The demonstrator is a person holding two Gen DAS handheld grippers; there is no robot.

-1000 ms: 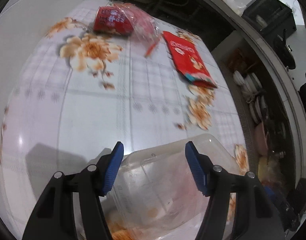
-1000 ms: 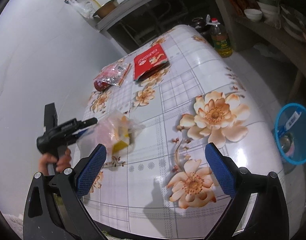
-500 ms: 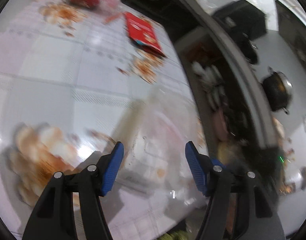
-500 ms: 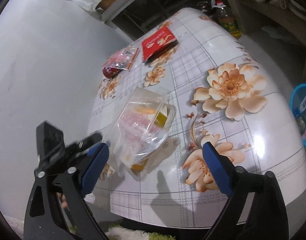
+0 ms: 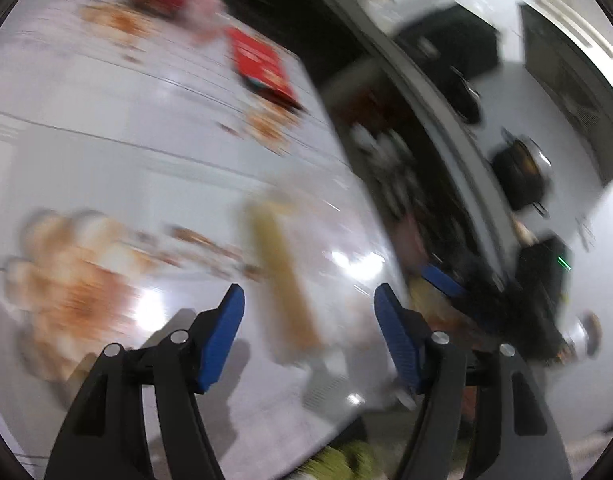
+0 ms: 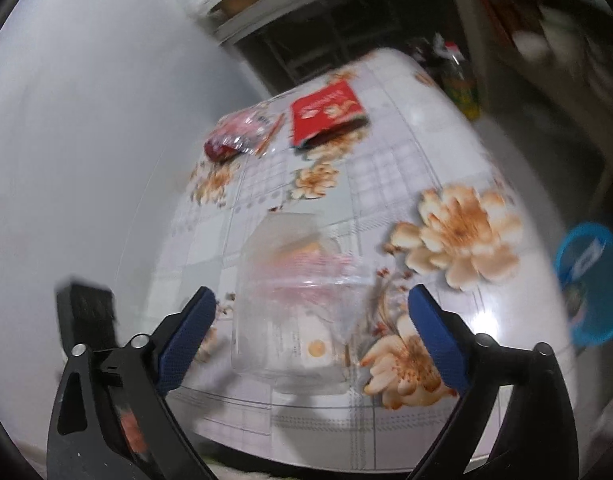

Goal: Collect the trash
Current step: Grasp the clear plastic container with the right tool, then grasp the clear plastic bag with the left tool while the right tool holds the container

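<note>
A clear plastic food box (image 6: pixel 290 280) with leftovers lies on the flowered table (image 6: pixel 426 152) between the wide jaws of my right gripper (image 6: pixel 310 292), which are opening and do not touch it. In the blurred left wrist view the same box (image 5: pixel 282 280) sits between the jaws of my left gripper (image 5: pixel 308 304), which are opening; a strip of table shows beside the left pad. A flat red packet (image 6: pixel 326 114) and a crumpled red wrapper (image 6: pixel 238 136) lie at the far end.
A blue bin (image 6: pixel 590 280) stands on the floor to the right of the table. An oil bottle (image 6: pixel 460 84) stands past the far right corner. Shelves with dishes and a black pot (image 5: pixel 522 176) line the right side. A white wall runs along the left.
The left gripper swung the clear box rightwards across the table to in front of the right gripper, where it now lies. The right gripper moved in over the box.
</note>
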